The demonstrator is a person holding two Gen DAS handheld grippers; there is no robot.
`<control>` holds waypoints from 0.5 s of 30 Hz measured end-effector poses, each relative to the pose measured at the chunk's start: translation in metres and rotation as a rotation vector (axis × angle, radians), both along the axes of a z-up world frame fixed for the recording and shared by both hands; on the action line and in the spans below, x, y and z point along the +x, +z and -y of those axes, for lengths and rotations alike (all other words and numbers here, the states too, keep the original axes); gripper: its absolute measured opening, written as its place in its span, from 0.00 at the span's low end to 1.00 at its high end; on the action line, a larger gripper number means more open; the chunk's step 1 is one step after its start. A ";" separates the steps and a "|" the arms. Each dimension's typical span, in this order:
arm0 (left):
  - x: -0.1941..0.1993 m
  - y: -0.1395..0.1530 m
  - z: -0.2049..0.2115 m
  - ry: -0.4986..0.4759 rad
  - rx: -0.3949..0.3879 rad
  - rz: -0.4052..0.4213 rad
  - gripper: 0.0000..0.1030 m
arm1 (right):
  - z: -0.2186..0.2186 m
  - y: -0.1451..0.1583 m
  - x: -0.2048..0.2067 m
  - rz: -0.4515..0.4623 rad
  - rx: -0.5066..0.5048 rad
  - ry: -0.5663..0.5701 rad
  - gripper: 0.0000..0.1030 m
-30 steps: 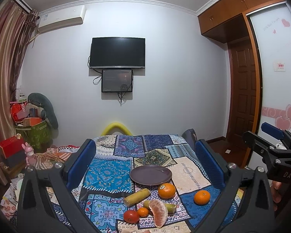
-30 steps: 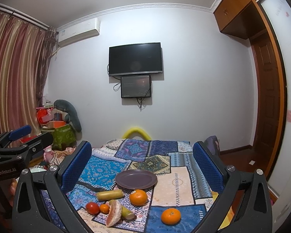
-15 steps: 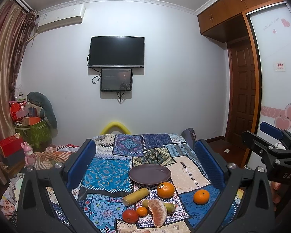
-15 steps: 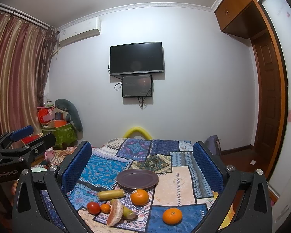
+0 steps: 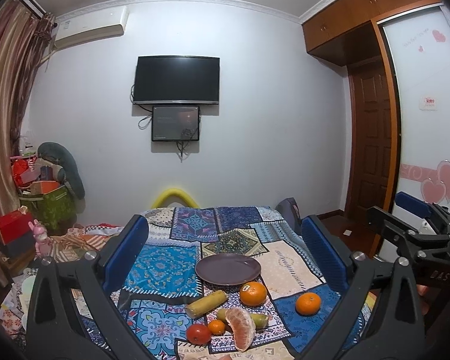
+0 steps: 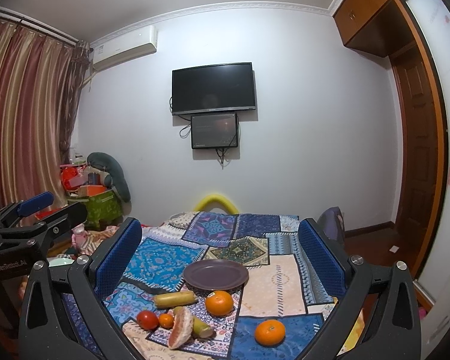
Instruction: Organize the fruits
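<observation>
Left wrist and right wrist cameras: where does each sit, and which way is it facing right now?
Left wrist: on the left gripper, facing the TV wall over the patchwork-covered table; open blue-padded jaws frame the round dark purple plate; the right gripper shows at the right edge.
Right wrist: on the right gripper, facing the same way, jaws open; the left gripper shows at the left edge.
Shared: plate, fruit cluster, wall-mounted black TV.

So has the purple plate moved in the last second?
No. The plate sits on the same cloth patches, just behind the stickered orange, as before.
</observation>
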State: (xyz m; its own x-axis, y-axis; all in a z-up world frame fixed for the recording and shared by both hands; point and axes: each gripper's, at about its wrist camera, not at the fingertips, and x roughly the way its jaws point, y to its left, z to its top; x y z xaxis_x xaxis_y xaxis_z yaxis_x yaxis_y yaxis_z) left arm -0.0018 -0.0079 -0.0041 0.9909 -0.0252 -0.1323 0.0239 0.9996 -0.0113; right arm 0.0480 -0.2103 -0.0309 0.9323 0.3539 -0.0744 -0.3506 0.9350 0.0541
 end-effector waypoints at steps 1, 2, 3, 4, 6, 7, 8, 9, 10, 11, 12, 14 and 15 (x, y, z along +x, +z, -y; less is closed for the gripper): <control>0.001 -0.001 0.000 -0.003 0.002 -0.003 1.00 | 0.000 -0.001 0.001 -0.001 -0.002 0.001 1.00; 0.002 -0.001 0.000 -0.006 0.004 -0.007 1.00 | 0.000 -0.002 0.003 -0.004 -0.004 0.002 1.00; 0.004 -0.003 0.000 -0.008 0.005 -0.012 1.00 | 0.000 -0.004 0.004 -0.010 -0.008 0.005 1.00; 0.005 -0.004 -0.001 -0.011 0.004 -0.018 1.00 | 0.000 -0.006 0.006 -0.015 -0.012 0.007 1.00; 0.011 -0.007 -0.002 -0.022 0.002 -0.037 1.00 | -0.001 -0.011 0.010 -0.032 -0.029 0.007 1.00; 0.013 -0.009 -0.003 -0.026 0.003 -0.046 1.00 | -0.001 -0.014 0.012 -0.042 -0.037 0.005 1.00; 0.017 -0.012 -0.003 -0.025 0.006 -0.055 1.00 | -0.001 -0.016 0.015 -0.053 -0.045 0.002 1.00; 0.020 -0.014 -0.003 -0.019 0.012 -0.065 1.00 | -0.001 -0.020 0.019 -0.066 -0.054 0.002 1.00; 0.023 -0.017 -0.003 -0.014 0.017 -0.074 1.00 | 0.000 -0.021 0.021 -0.072 -0.059 0.000 1.00; 0.026 -0.019 -0.004 -0.011 0.022 -0.082 1.00 | 0.000 -0.024 0.024 -0.079 -0.064 -0.006 1.00; 0.030 -0.022 -0.004 -0.008 0.025 -0.091 0.99 | 0.001 -0.026 0.027 -0.084 -0.069 -0.013 1.00; 0.037 -0.028 -0.005 -0.006 0.034 -0.117 0.91 | 0.003 -0.032 0.033 -0.098 -0.079 -0.026 1.00; 0.043 -0.031 -0.005 -0.007 0.039 -0.137 0.85 | 0.004 -0.034 0.035 -0.102 -0.079 -0.030 0.98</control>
State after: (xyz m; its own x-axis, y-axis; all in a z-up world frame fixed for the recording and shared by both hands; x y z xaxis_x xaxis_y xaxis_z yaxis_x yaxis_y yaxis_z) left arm 0.0408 -0.0026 -0.0350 0.9634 -0.0243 -0.2670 0.0318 0.9992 0.0240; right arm 0.0829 -0.2146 -0.0649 0.9283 0.3157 -0.1964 -0.3193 0.9475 0.0139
